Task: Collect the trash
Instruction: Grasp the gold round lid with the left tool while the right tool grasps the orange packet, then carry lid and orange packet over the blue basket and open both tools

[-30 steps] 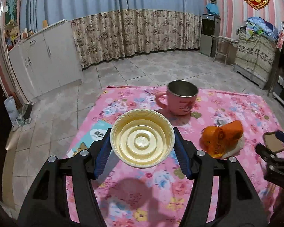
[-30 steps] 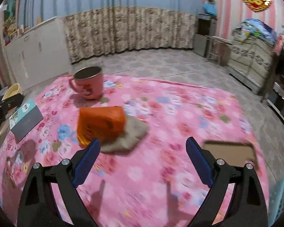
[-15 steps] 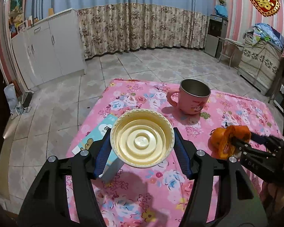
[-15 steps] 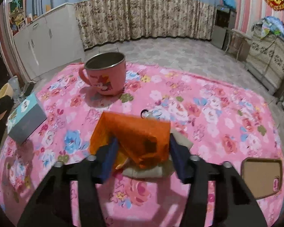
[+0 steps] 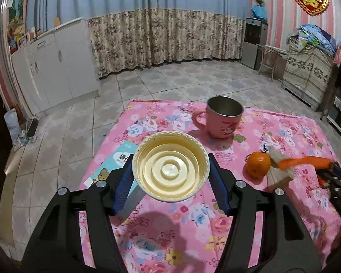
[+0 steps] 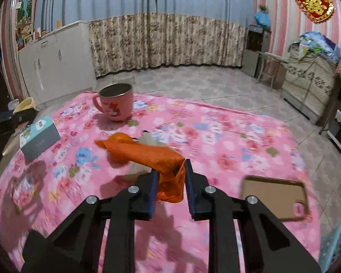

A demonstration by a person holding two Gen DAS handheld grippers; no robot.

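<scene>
Pink floral cloth covers the counter; items noted left to right. At far left a teal box lies near the counter edge. Above it, the left gripper is closed on a cream plastic bowl, held by the rim w/ the blue fingers clamped on both sides, hollow facing the camera, clear of the cloth. A pink mug stands at the far side, upright, untouched. An orange fruit sits right of the bowl, just beside a pale tissue wad; whether they touch can't be told.

The trash in hand, an orange wrapper, is pinched at its near end by the right gripper, fingers shut on the crumpled plastic; the far end hangs out over the fruit & tissue, apparently lifted off the cloth. A brown phone-like case lies at near right, and a light-blue basket rim shows at the bottom right corner, prob. the bin.

For the step to be done well, the pinch should be kept firm, since thin film slips easily. The wrapper should be raised straight up before any sideways travel, so the fruit & tissue aren't dragged along. Release should be made only once the wrapper is fully over the basket. The bowl should be kept level & away from the mug meanwhile.
</scene>
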